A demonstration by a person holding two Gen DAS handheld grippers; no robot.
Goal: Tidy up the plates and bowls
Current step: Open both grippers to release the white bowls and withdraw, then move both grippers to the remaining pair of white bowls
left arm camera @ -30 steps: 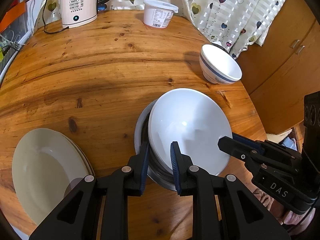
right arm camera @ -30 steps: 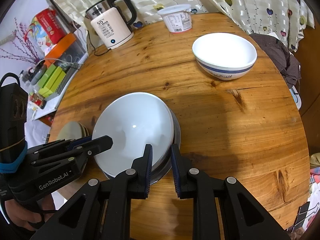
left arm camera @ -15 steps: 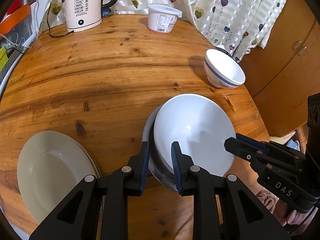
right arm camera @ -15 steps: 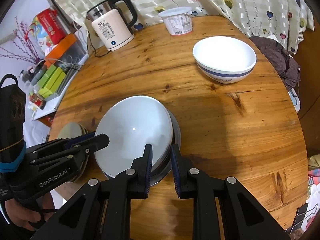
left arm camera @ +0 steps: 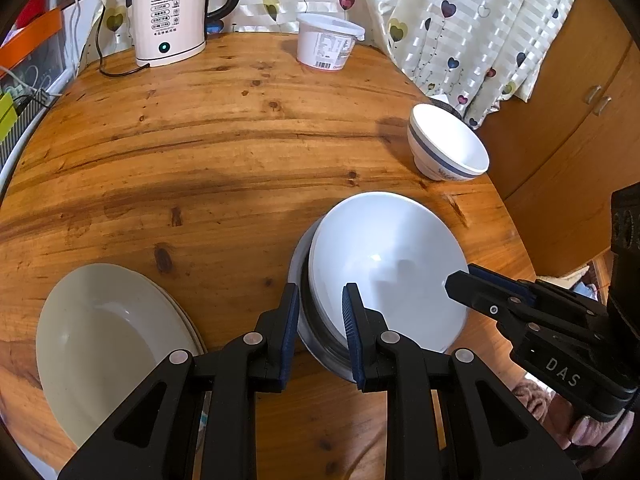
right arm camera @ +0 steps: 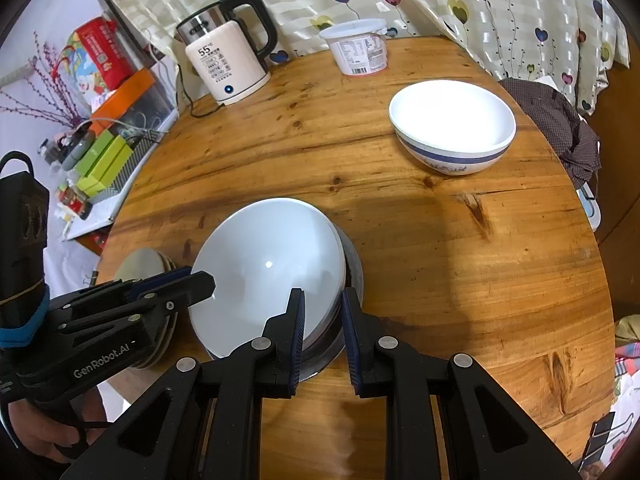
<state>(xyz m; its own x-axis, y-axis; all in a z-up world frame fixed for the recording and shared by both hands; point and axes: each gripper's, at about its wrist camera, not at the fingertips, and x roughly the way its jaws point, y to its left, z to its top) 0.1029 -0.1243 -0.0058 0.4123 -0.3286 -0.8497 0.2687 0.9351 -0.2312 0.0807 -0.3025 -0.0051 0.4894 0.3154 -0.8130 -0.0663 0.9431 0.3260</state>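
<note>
At the far edge of the round wooden counter point(left arm camera: 240, 152) stands a cream electric kettle point(left arm camera: 168, 20) with a black handle, its front panel reading 55, a dark cord trailing from its base. Near it to the right sits a white plastic tub point(left arm camera: 326, 46) with a printed label and lid. Behind both hangs a pale striped curtain point(left arm camera: 460, 20) dotted with hearts. A dark checked cloth point(right arm camera: 560, 128) lies off the counter's right side, and wooden cabinet doors point(left arm camera: 572, 120) stand beyond.
</note>
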